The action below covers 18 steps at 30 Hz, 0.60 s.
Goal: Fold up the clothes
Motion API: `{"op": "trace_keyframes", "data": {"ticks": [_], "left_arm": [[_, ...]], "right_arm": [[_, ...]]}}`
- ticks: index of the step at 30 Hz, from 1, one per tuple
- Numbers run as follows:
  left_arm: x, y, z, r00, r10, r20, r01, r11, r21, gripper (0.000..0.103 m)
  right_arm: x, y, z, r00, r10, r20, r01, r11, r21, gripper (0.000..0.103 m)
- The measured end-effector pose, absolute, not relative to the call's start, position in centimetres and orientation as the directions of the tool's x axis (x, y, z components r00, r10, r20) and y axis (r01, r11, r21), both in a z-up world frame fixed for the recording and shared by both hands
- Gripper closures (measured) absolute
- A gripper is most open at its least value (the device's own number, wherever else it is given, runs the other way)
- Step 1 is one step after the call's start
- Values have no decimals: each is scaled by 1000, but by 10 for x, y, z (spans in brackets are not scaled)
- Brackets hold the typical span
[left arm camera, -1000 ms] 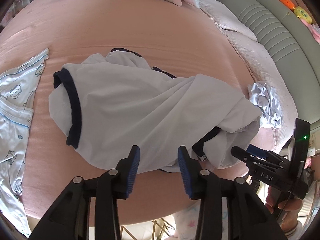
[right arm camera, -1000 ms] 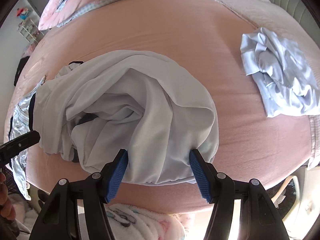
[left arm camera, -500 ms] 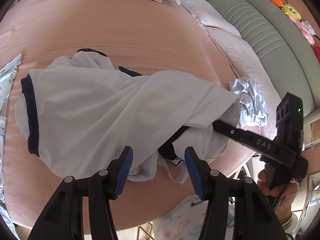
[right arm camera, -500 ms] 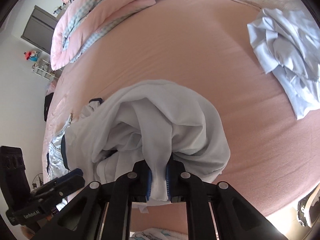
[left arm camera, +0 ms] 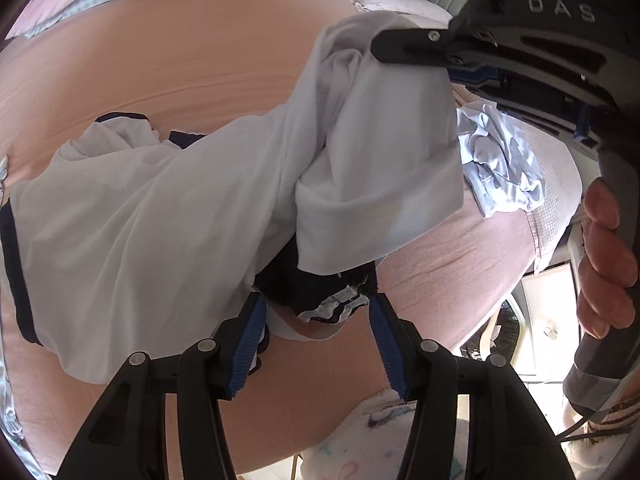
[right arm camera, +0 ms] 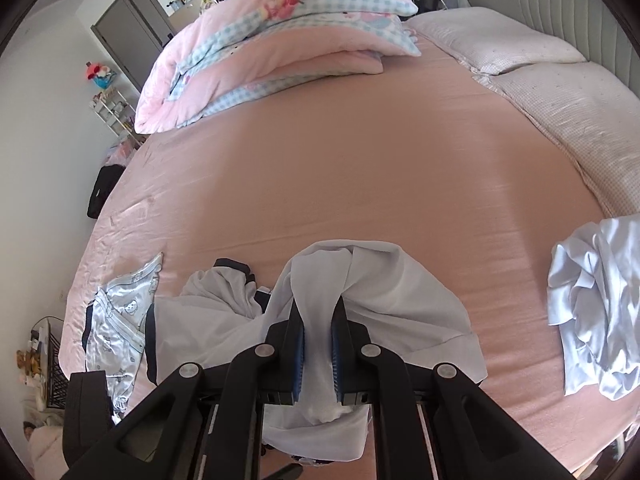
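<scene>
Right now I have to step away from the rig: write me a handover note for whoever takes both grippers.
Right gripper: shut on a bunched fold of the white shirt, holding that end above the bed.
Left gripper: open, empty, its fingers either side of the shirt's dark collar.
Shirt: crumpled, mostly on the bed, navy-trimmed sleeve away from the grippers.
Also waiting: pale blue garment crumpled to the right, printed pyjama piece to the left.
Done: nothing folded.
Left: spread the shirt flat, fold it, then the rest.
</scene>
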<state>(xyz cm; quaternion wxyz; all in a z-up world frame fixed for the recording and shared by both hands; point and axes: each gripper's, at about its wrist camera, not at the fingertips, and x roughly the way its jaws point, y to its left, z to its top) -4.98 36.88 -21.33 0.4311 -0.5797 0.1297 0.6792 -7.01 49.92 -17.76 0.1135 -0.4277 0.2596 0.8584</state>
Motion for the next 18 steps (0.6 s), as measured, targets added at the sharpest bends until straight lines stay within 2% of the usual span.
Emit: {"op": "trace_keyframes", "data": {"ticks": [8, 14, 16, 17, 18], "left_arm": [[-47, 392, -231, 90, 388, -917, -752, -578, -318, 52], [-62, 391, -247, 98, 376, -922, -705, -628, -331, 53], [-64, 389, -247, 90, 388, -917, -693, -637, -337, 59], [-64, 387, -247, 86, 392, -916, -688, -641, -339, 69], [-64, 386, -246, 82, 396, -915, -684, -645, -340, 74]], "right_arm": [[-80, 512, -176, -622, -48, -782, -411, -830, 378, 94], [-84, 520, -178, -621, -45, -783, -416, -827, 378, 94], [-85, 521, -180, -612, -45, -790, -418, -829, 371, 94], [-85, 521, -181, -608, -45, -793, -419, -830, 368, 94], [-86, 522, -182, -603, -45, -796, -420, -831, 365, 93]]}}
